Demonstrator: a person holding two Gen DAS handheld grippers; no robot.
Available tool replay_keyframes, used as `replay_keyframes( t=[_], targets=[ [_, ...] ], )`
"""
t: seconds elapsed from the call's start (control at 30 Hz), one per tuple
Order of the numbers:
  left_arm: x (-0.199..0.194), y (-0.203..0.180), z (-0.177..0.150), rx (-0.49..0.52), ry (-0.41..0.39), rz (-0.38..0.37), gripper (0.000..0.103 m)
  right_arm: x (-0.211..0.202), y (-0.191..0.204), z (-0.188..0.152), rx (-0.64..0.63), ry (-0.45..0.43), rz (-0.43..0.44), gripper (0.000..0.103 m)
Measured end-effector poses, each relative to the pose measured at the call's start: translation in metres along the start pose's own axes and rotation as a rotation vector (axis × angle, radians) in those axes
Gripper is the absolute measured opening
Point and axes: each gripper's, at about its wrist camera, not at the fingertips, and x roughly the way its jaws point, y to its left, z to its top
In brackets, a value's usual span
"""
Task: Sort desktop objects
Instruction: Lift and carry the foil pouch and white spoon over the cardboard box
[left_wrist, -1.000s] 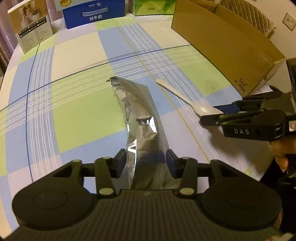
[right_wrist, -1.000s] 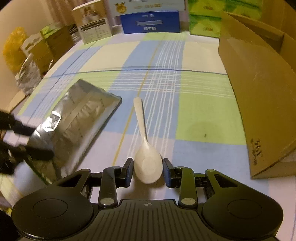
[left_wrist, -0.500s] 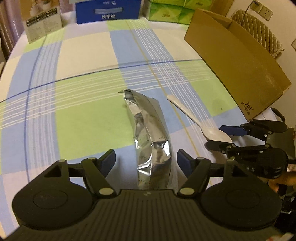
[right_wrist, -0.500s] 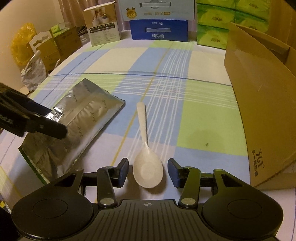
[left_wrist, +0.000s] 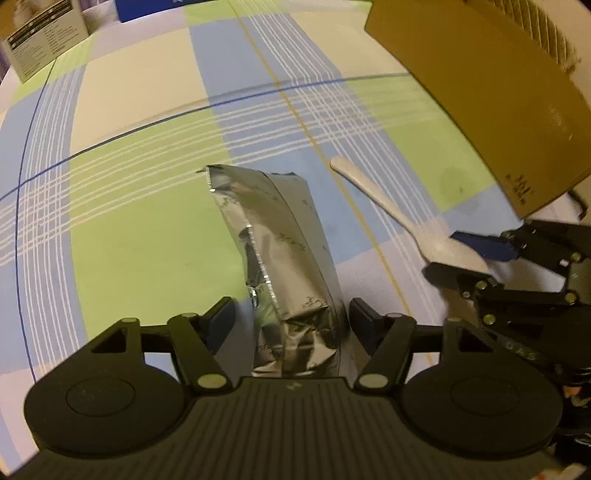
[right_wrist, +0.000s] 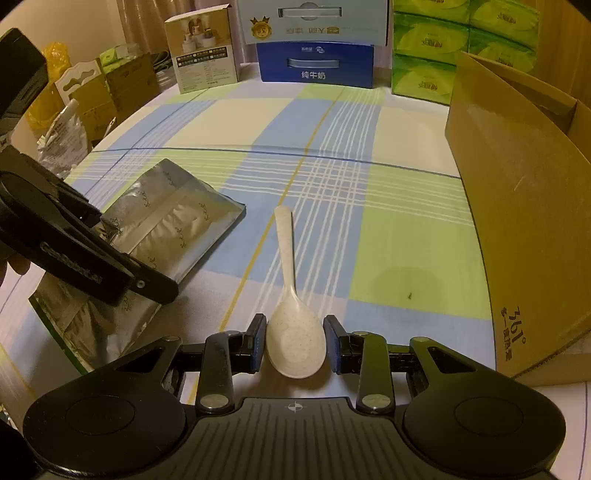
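A crumpled silver foil pouch (left_wrist: 280, 254) lies on the checked tablecloth; it also shows in the right wrist view (right_wrist: 162, 229). My left gripper (left_wrist: 291, 317) is open, its jaws standing either side of the pouch's near end with a gap on each side. A white plastic spoon (right_wrist: 293, 317) lies right of the pouch, handle pointing away; it also shows in the left wrist view (left_wrist: 402, 221). My right gripper (right_wrist: 294, 343) is open, its jaws close on both sides of the spoon's bowl.
An open brown cardboard box (right_wrist: 524, 206) stands at the right, also seen in the left wrist view (left_wrist: 491, 88). A blue milk carton (right_wrist: 316, 66), green tissue packs (right_wrist: 461, 48) and a small printed box (right_wrist: 203, 55) line the back. Bags and boxes (right_wrist: 85, 107) crowd the far left.
The left gripper opened off the foil pouch, which now lies on the cloth. The right gripper's jaws have narrowed around the spoon's bowl since half a second ago.
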Motion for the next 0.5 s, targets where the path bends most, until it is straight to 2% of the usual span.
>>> replay_keyframes(
  t=[0.13, 0.3, 0.5],
  targets=[
    [0.003, -0.006, 0.003, 0.031, 0.008, 0.042, 0.061, 0.0, 0.002, -0.001, -0.013, -0.003, -0.008, 0.031],
    [0.0, -0.007, 0.003, 0.062, 0.023, 0.066, 0.042, -0.002, 0.001, -0.002, 0.005, -0.003, -0.003, 0.03],
    [-0.018, -0.008, -0.011, 0.114, 0.017, 0.092, 0.038, -0.004, -0.001, -0.004, 0.022, -0.008, -0.001, 0.03]
  ],
)
